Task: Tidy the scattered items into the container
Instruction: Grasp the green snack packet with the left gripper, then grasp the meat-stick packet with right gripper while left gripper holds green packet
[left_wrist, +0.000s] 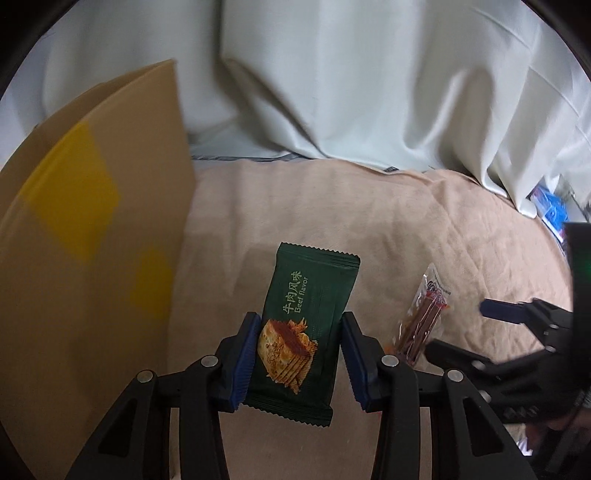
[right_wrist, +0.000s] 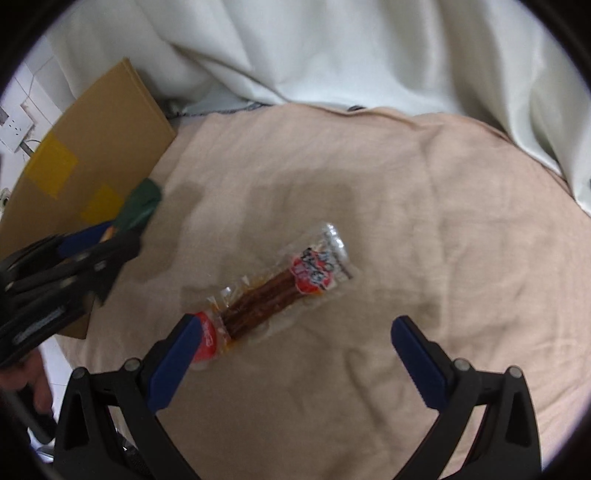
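Observation:
My left gripper (left_wrist: 299, 354) is shut on a dark green beef-flavor snack packet (left_wrist: 306, 328) and holds it above the beige cloth, just right of the cardboard box (left_wrist: 92, 258). It also shows in the right wrist view (right_wrist: 114, 232) with the green packet (right_wrist: 142, 206) against the box (right_wrist: 96, 158). My right gripper (right_wrist: 295, 339) is open and empty, low over a clear packet of brown sticks (right_wrist: 280, 291) that lies on the cloth; its left finger overlaps the packet's red end. That stick packet (left_wrist: 421, 317) and the right gripper (left_wrist: 465, 328) show in the left wrist view.
A beige cloth (right_wrist: 406, 221) covers the surface. White curtains (left_wrist: 332, 92) hang behind it. The box flap with yellow tape patches stands at the left. Blue items (left_wrist: 554, 214) lie at the far right edge. A wall socket (right_wrist: 14, 129) is at far left.

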